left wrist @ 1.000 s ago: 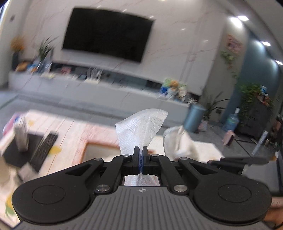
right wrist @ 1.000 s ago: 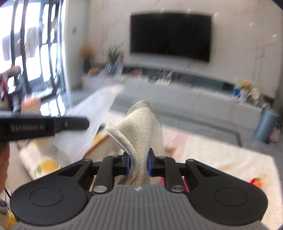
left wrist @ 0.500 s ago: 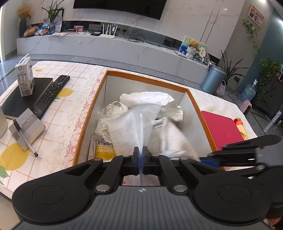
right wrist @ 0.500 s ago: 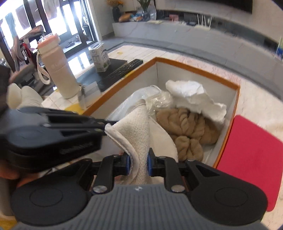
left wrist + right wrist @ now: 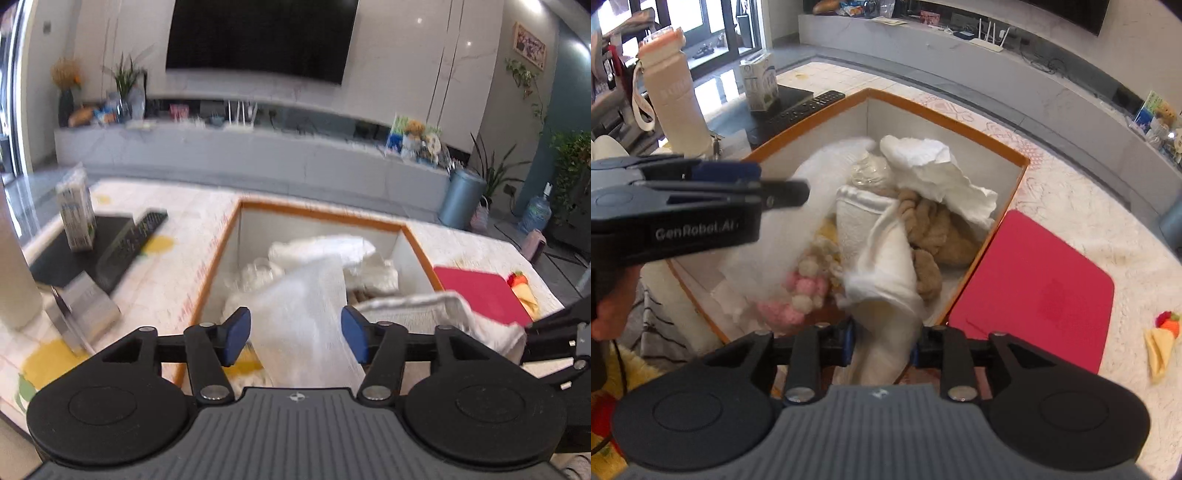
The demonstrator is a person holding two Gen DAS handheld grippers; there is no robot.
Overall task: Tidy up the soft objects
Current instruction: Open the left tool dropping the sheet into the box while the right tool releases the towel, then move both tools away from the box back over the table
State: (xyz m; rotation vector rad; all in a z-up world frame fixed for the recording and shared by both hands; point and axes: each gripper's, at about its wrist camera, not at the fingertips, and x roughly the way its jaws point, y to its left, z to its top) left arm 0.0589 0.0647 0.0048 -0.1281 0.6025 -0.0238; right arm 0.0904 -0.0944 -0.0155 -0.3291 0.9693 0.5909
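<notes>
From the left wrist view, we see the left gripper (image 5: 295,334) with its jaws wide apart; they have just been opening, after pinching the white mesh cloth (image 5: 306,299) tight half a second ago. The mesh cloth hangs loose between the blue pads without either one pressing on it, and its far end droops into the orange-rimmed box (image 5: 321,214) on the desk (image 5: 177,273). We judge this cloth as good as delivered: it only has to slip clear of the jaws. To the right, the cream towel (image 5: 436,310) stretches toward the dark arm of the other tool. A remote (image 5: 133,240) and a milk carton (image 5: 75,214) sit left of the box, apart from it.

From the right wrist view, the right gripper (image 5: 882,343) has jaws at a narrow gap that have just been opening a little. The cream towel runs between them and spills down into the box onto the pile, beside the tan knitted piece (image 5: 931,236) and the pink and cream pompom thing (image 5: 801,291). We cannot tell whether the pads still press the towel. The red mat (image 5: 1034,291) lies just outside the box rim. Both soft things are now over or inside the box, so what remains, in our judgement, is letting go fully and lifting away without dragging fabric back out.
</notes>
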